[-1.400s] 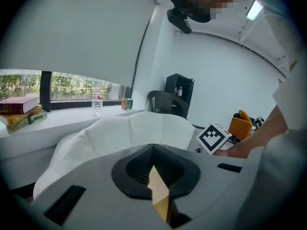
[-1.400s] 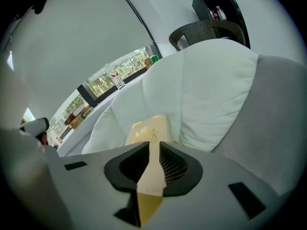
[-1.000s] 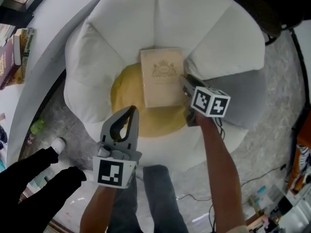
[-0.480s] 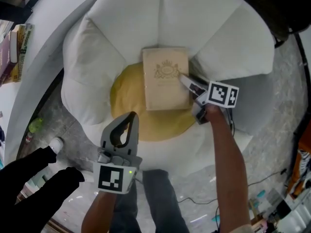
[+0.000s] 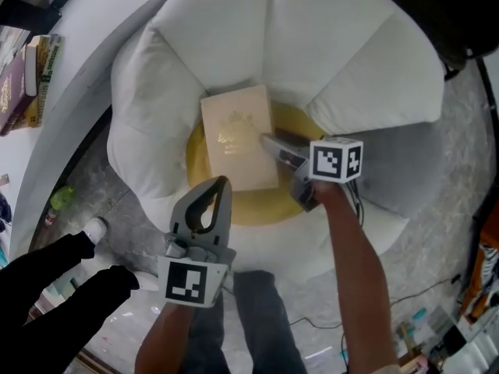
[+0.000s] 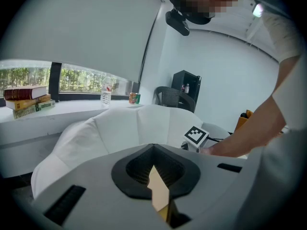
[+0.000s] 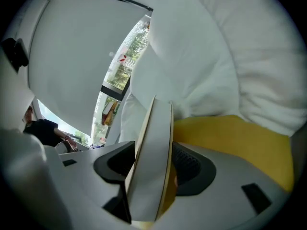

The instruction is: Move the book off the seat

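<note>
Opening right gripper [image 5: 270,142], seemingly straddling book [image 5: 234,135]

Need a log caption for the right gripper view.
Right gripper, jaws just opened, straddling the cream book edge-on above the yellow seat.

Book [image 5: 234,131] edge partly behind the right gripper [image 5: 270,143]

A curved white wall [image 6: 96,28] arches over a low window [image 6: 29,75] showing trees, its ledge [image 6: 72,110] bearing stacked books [image 6: 26,101] and a bottle [image 6: 106,96], above grey speckled floor [image 5: 456,232].
</note>
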`<state>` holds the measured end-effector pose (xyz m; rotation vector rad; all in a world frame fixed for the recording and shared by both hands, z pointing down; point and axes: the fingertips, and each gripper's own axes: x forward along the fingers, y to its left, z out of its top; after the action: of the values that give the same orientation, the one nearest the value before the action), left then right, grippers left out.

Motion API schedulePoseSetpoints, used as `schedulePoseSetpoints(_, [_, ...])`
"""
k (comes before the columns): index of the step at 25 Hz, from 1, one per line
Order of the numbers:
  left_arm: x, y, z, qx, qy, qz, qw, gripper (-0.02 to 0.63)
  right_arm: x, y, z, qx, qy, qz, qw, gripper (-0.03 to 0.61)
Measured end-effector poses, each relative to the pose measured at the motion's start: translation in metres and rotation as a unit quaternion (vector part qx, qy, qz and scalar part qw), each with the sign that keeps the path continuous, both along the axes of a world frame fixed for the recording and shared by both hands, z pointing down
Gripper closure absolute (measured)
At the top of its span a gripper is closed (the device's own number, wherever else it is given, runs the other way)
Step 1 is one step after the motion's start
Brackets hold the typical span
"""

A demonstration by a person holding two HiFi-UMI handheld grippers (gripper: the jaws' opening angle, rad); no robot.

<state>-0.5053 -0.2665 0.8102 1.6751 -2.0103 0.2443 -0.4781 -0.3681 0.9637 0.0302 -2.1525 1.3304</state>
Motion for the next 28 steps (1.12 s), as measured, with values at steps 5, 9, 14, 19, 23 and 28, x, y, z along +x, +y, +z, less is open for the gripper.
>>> schedulePoseSetpoints(5, [-0.01, 0.004, -0.012, 0.007, -0.001, -0.009, 0.9999, 0.607, -0.013, 0.03, -0.008, 0.016, 0.01, -0.006, 1.0, 0.333])
schedulePoseSetpoints(9, [-0.023, 0.015, -0.018, 0.013, 0.002, -0.021, 0.9997, 0.607, -0.018, 0.038, -0.022, 0.006, -0.004, 0.033, 0.999, 0.334])
schedulePoseSetpoints(14, [-0.036, 0.025, -0.024, 0.016, 0.003, -0.03, 0.9994, 0.607, -0.029, 0.057, -0.019, 0.017, 0.045, 0.055, 0.997, 0.334])
schedulePoseSetpoints(19, [-0.047, 0.035, -0.034, 0.017, 0.003, -0.028, 0.9994, 0.607, -0.028, 0.066, -0.019, 0.025, 0.086, 0.069, 0.994, 0.341])
schedulePoseSetpoints(23, [-0.055, 0.041, -0.045, 0.018, 0.006, -0.026, 0.9995, 0.607, -0.029, 0.073, -0.034, 0.045, 0.094, 0.088, 0.991, 0.35])
schedulePoseSetpoints(28, [-0.055, 0.045, -0.079, 0.021, 0.003, -0.002, 0.9998, 0.607, -0.014, 0.093, -0.084, 0.057, 0.085, 0.117, 0.988, 0.353])
